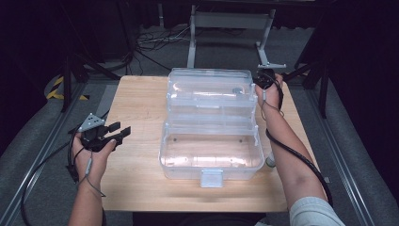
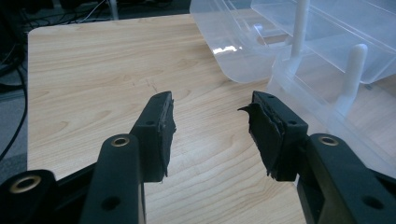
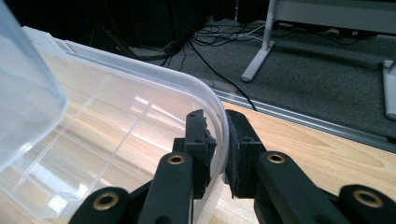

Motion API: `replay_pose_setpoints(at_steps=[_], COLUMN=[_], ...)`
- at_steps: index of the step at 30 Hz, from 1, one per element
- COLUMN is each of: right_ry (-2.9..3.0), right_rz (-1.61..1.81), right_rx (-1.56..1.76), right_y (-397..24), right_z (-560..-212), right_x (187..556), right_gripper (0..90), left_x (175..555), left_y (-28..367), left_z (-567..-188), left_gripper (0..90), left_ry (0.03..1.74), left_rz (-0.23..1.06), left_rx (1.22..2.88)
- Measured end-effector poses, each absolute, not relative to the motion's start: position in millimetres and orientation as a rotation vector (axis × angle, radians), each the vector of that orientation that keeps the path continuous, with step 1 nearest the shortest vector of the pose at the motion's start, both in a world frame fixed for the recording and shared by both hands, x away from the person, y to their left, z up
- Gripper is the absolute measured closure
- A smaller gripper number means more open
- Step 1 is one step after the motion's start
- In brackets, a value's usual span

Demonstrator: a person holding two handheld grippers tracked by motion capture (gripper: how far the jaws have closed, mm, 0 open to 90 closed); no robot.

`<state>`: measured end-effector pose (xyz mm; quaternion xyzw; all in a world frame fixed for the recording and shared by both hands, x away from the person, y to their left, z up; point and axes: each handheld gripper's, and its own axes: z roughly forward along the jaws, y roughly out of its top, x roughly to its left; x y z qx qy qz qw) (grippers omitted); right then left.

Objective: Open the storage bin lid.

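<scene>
The right claw (image 3: 218, 154) is pinching the clear box lid's rim (image 3: 219, 112) at the upper right; the left claw (image 2: 212, 135) is waiting spread, lower left.

table: light wood-grain table (image 1: 141, 99) with rounded corners, seen from above in the high view
on it: clear plastic box (image 1: 211, 155), its lid (image 1: 209, 87) swung open toward the far edge
box position: middle of the table, latch tab toward the near edge
beside the box: small round object (image 1: 271, 162), too small to identify, touching its right side
left part: bare wood
</scene>
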<state>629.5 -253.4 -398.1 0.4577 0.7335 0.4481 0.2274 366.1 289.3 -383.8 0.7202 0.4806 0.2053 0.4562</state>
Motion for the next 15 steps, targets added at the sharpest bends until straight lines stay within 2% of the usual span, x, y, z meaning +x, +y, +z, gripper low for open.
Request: replay_pose_setpoints(at_steps=[9,13,15], right_ry=[2.016,1.990,1.986], right_rz=[1.245,1.262,1.282], right_rx=[1.263,1.237,1.229], right_y=[-252.6,-255.7,-258.8], right_z=[-398.4,-393.7,-390.7], right_x=[628.9,626.9,624.7], right_gripper=[80.1,72.7,71.7], left_x=[367.6,368.9,369.5], left_y=[288.2,288.3,288.3], left_z=[-384.8,-384.7,-384.3], left_gripper=[50.5,50.1,50.2], left_ry=[1.186,1.184,1.184], left_rz=[0.501,0.499,0.497], left_rx=[1.783,1.780,1.779])
